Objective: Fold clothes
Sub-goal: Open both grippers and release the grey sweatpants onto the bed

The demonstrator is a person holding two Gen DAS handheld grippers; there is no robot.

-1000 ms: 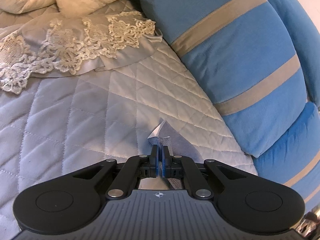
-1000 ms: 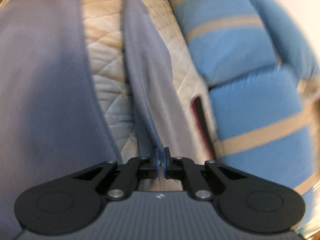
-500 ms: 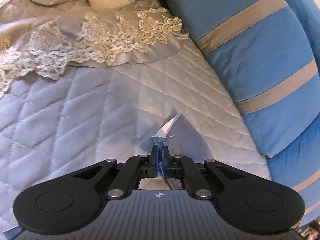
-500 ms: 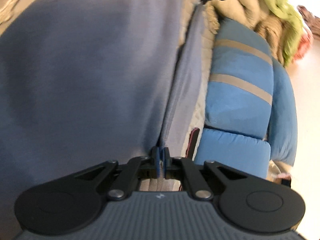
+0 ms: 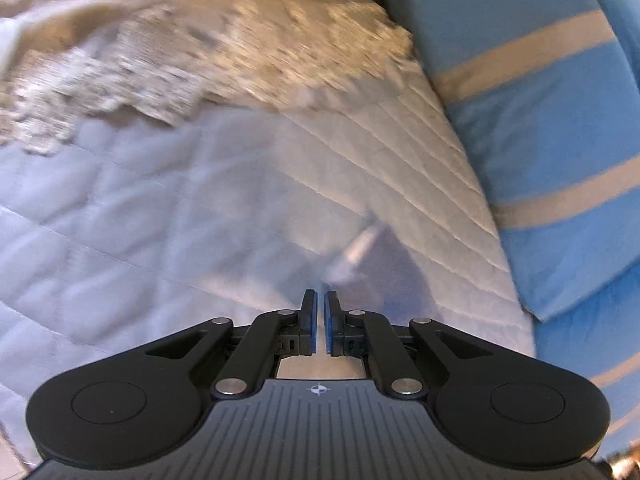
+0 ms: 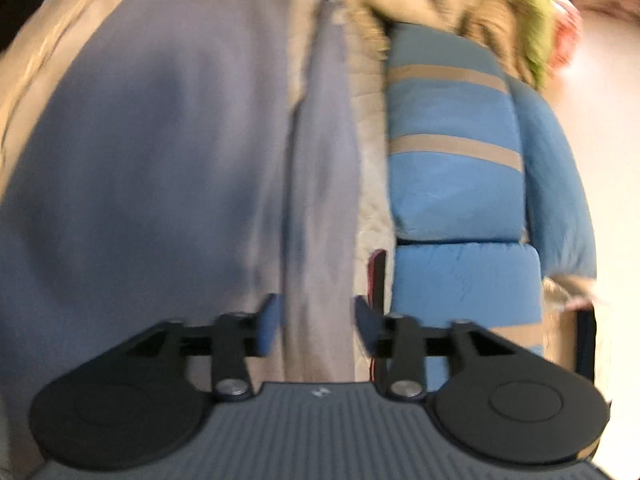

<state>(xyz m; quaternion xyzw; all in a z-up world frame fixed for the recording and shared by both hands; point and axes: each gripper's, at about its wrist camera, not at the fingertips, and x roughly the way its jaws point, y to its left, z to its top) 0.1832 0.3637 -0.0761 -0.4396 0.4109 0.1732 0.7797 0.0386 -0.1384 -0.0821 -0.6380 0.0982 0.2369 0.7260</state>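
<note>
Blue cushion [image 6: 452,184] right of grey garment [image 6: 132,184]; blurred.

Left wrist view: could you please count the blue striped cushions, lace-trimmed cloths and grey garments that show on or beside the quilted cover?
Blue striped cushions: 2
Lace-trimmed cloth: 1
Grey garment: 1
Total: 4

garment [image 6: 140,168]: grey-lilac | cushion [image 6: 452,168]: blue, tan stripes | quilt [image 5: 140,240]: pale diamond-stitched | lace [image 5: 200,64]: cream
</note>
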